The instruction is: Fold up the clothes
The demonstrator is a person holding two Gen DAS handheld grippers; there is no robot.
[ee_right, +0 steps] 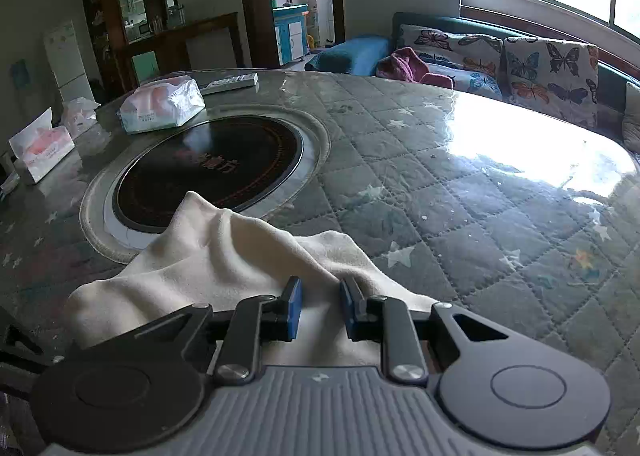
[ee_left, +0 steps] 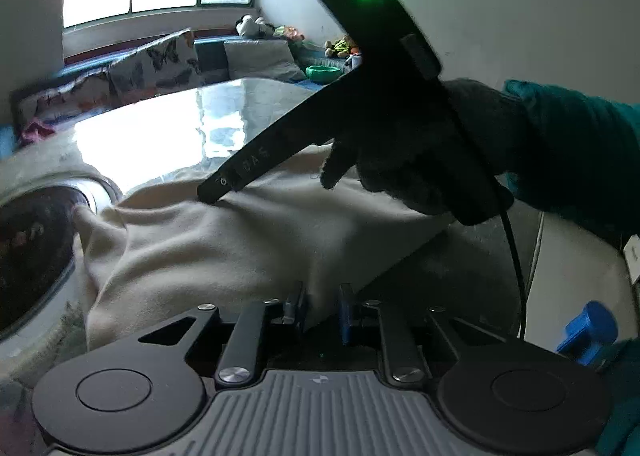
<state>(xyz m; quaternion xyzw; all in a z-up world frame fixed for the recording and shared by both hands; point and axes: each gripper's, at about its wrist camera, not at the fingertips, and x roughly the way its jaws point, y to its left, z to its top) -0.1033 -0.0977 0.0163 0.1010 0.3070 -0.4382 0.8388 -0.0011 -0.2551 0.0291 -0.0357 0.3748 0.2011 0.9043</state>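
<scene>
**Both tongs pinch the cream garment over the bench**

The left tongs (ee_left: 322,310) are clamped on a fold of the cream garment (ee_left: 208,248), its lower edge hidden behind the tool body. The right tongs (ee_right: 320,308) grip the same cloth, their pads (ee_right: 295,306) partly buried in it. The garment drapes onto the quilted bench (ee_right: 440,192), one corner overlapping the round black inset (ee_right: 208,172). A gloved hand (ee_left: 440,148) carries the right tool.

My cream garment (ee_right: 224,256) lies on the bench's grey star-quilted cover (ee_right: 460,216); my tongs' pads (ee_right: 294,308) are blue; butterfly-print cushions (ee_right: 548,72).
</scene>
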